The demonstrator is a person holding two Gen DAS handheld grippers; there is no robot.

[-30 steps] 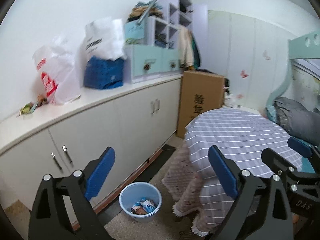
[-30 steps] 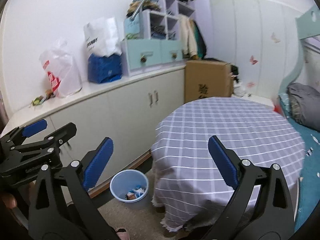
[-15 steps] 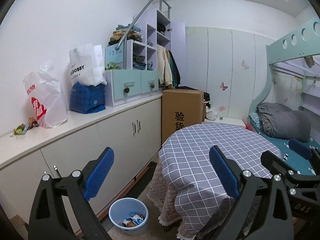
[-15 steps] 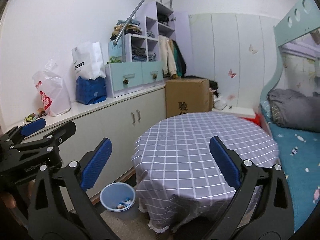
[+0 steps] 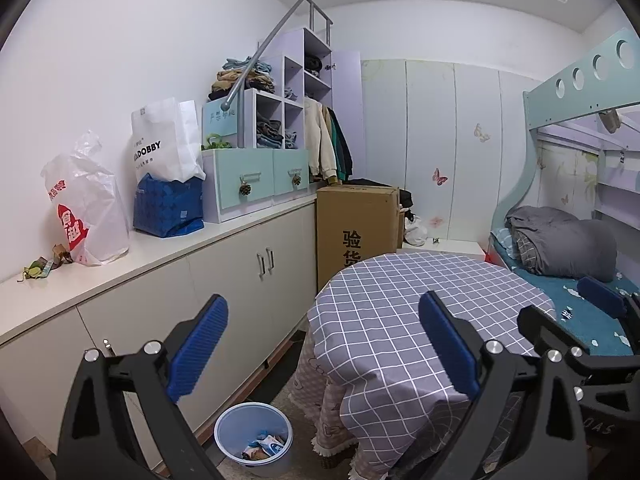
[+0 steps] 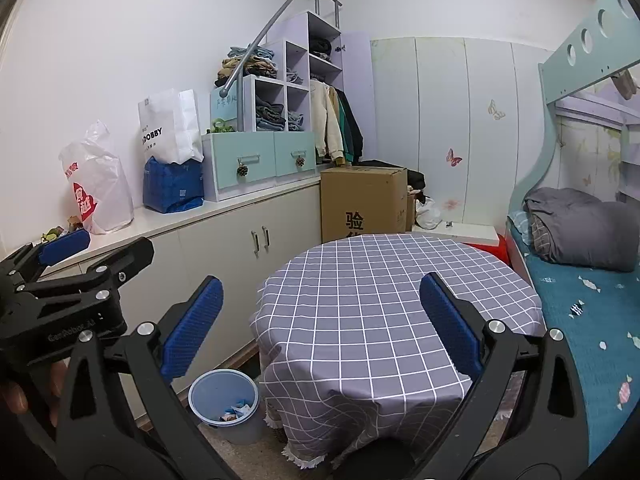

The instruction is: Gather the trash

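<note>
Left wrist view: pale blue bin (image 5: 253,440) with crumpled wrappers (image 5: 262,446) inside, both grippers spread wide, empty.

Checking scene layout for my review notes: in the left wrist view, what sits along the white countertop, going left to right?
Scraps of wrappers → white plastic bag with red print → blue bag holding a white paper bag → teal drawer unit.
</note>
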